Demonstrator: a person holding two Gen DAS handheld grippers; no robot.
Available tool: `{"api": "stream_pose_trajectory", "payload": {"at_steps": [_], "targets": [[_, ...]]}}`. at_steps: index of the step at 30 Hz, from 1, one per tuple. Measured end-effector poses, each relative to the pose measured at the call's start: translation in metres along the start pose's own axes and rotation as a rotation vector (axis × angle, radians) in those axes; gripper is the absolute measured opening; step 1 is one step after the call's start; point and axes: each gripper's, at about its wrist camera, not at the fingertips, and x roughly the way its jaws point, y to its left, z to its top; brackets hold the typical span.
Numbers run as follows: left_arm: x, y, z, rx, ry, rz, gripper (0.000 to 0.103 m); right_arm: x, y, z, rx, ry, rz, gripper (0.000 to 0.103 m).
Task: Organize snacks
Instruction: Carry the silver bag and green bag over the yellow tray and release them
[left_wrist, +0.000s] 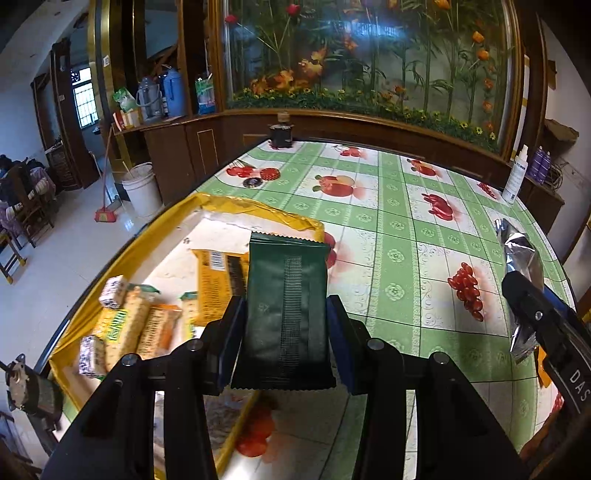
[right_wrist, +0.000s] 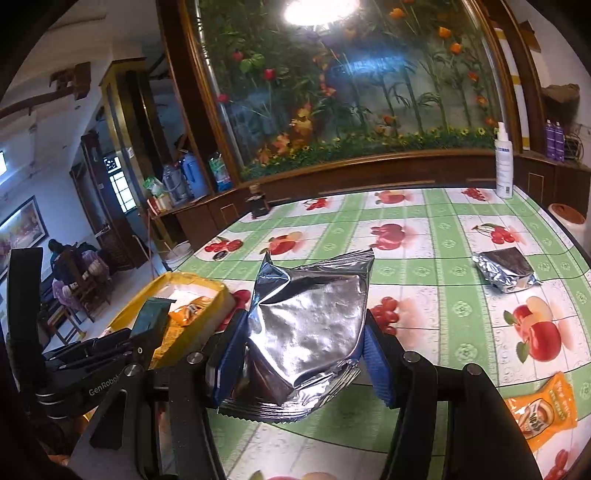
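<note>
My left gripper (left_wrist: 286, 321) is shut on a dark green snack packet (left_wrist: 284, 306), held upright above the near end of a yellow box (left_wrist: 258, 212). The box holds several cracker packs (left_wrist: 127, 325) and a yellow packet (left_wrist: 218, 284). My right gripper (right_wrist: 304, 343) is shut on a crumpled silver foil packet (right_wrist: 310, 321), lifted over the table. In the left wrist view that silver packet (left_wrist: 519, 254) and the right gripper show at the right edge. In the right wrist view the green packet (right_wrist: 151, 312) hangs over the yellow box (right_wrist: 199, 284) at the left.
A fruit-print green tablecloth (left_wrist: 402, 236) covers the table. Another silver packet (right_wrist: 506, 269) lies at the right, an orange packet (right_wrist: 543, 410) near the front right. A white spray bottle (right_wrist: 504, 162) and a dark jar (left_wrist: 280, 133) stand at the far edge. A person sits far left.
</note>
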Motion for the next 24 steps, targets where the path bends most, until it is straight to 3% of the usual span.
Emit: {"api": "stream_pose_trajectory", "payload": {"at_steps": [11,24], "targets": [[-0.017,0.026,-0.002,-0.024,-0.046,0.019,0.043,0.003,0.043,-0.007,-0.048,0.012,0.056,0.06],[-0.023,0.058,-0.005,-0.077,-0.047,0.025,0.043,0.01,0.075,-0.015,-0.096,0.046,0.102,0.06]]}}
